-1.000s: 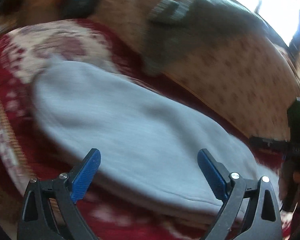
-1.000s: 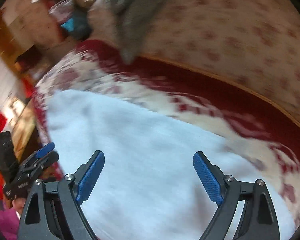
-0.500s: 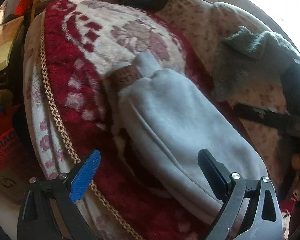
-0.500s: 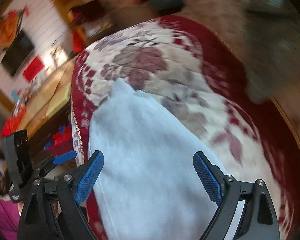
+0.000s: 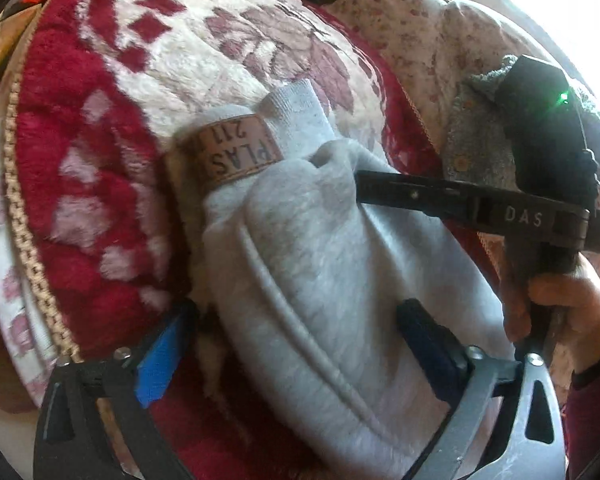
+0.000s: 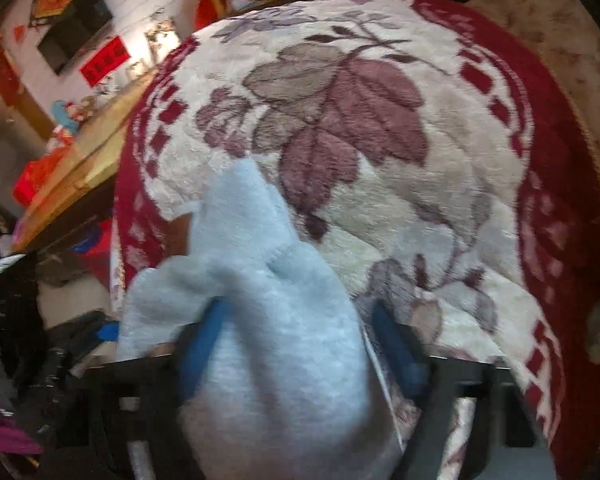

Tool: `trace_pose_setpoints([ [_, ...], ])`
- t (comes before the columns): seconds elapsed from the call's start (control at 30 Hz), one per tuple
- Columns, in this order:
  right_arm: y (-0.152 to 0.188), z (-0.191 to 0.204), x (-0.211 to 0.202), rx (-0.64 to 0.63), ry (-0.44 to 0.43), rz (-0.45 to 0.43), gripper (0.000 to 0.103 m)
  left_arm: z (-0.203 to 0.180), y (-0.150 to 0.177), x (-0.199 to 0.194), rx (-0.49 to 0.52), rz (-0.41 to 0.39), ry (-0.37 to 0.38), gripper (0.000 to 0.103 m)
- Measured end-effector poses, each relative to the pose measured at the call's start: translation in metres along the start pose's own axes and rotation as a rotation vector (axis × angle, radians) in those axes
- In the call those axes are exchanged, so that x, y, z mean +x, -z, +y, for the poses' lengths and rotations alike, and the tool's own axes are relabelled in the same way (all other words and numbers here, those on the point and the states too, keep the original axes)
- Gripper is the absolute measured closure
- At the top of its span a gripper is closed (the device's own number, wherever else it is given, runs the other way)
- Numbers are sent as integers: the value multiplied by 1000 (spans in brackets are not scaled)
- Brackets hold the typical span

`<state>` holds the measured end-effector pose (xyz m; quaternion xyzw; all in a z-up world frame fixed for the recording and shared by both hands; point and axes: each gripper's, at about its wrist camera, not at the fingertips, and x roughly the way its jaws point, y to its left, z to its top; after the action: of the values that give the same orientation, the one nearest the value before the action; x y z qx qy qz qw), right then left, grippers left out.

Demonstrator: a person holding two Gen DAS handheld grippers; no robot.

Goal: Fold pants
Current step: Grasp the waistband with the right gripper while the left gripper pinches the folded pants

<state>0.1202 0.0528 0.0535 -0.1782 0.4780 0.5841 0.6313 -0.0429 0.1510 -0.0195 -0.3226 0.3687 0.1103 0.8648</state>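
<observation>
- Red flowered blanket (image 5: pixel 100 184) carries the grey pants (image 5: pixel 320 280), already folded narrow; my left claw (image 5: pixel 296 356) spreads wide over them, pinching nothing.
- Right view: my right claw (image 6: pixel 296 344) has been closing around the pants' end; another fold remains, I judge.

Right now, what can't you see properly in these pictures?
- Right wrist view: blur smears the right gripper; the grey pants bunched between its fingers hide how hard they pinch.
- Left wrist view: the pants' far leg ends are cut off by the bottom edge.
- The brown label curls, hiding some letters.
</observation>
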Motion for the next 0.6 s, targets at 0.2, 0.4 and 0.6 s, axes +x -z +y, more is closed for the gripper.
trace_pose_setpoints([
  [0.2,-1,-6,6,3,-37,17,65,-6,-6,17,49,-70,57,6],
  [0.4,3,11,-22,-53,22,-18,80,-27,-6,1,112,-58,134,72],
  [0.6,10,32,-90,-70,35,-130,80,-78,2,-58,265,-199,102,74],
])
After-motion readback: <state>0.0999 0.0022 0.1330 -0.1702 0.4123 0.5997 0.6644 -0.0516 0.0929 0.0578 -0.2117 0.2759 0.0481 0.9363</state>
